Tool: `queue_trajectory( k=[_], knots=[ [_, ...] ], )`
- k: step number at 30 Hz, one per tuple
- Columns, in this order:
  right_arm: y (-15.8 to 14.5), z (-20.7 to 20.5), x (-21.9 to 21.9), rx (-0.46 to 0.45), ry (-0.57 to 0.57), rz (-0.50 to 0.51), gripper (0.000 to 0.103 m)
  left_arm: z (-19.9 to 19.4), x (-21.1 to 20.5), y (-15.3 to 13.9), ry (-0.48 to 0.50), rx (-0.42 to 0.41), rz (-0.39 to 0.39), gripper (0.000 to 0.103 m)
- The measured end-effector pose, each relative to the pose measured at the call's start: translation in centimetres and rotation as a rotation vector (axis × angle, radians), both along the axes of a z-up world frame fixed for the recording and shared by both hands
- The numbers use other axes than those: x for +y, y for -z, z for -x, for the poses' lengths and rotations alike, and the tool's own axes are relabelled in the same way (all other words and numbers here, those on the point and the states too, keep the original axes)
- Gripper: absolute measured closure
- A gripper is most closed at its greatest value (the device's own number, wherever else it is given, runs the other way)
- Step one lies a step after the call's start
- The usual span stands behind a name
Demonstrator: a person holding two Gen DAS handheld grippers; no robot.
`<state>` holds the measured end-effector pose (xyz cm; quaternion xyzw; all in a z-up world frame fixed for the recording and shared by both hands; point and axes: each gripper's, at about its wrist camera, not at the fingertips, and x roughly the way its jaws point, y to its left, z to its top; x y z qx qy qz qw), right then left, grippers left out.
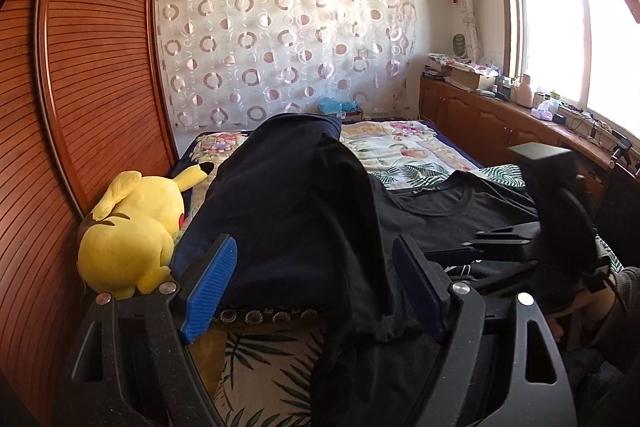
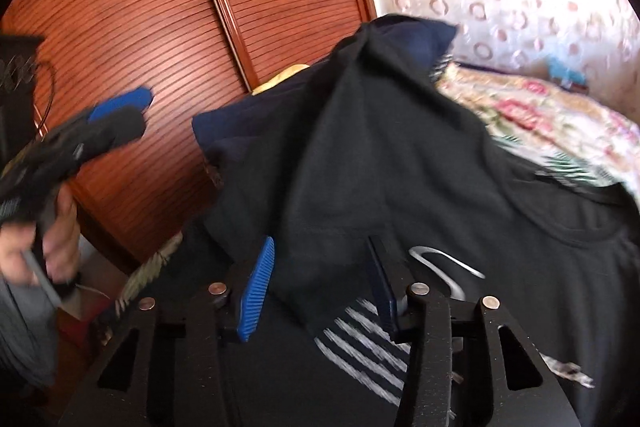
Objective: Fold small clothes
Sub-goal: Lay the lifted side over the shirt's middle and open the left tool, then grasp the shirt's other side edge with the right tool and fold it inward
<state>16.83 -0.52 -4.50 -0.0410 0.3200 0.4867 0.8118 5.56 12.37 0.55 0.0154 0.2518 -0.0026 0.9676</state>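
hand-held gripper on your right [image 2: 316,287] stood half closed around a fold of the black t-shirt [image 2: 400,167], pads not yet pressing; your left hand-held gripper [image 1: 316,291] gaped wide, gripping nothing, cloth draped between its pads. the shirt lay heaped near the bed's [image 1: 400,143] foot edge. you needed a firm pinch before lifting, likely.

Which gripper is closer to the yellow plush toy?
Left. The left gripper sits just beside the yellow plush toy; the right gripper is farther off, across the dark clothes.
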Motion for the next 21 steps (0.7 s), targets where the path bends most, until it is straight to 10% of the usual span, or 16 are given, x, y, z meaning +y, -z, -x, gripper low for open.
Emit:
queue_trajectory(
  k=[8, 21],
  knots=[
    [1.0, -3.6, 3.3, 0.04, -0.047, 0.058, 0.099, 1.5, 0.0, 1.0, -0.004, 0.006, 0.017, 0.022],
    [-1.9, -9.1, 1.2, -0.113, 0.191, 0.196, 0.1, 2.5, 0.4, 2.3, -0.004, 0.025, 0.021, 0.022]
  ],
)
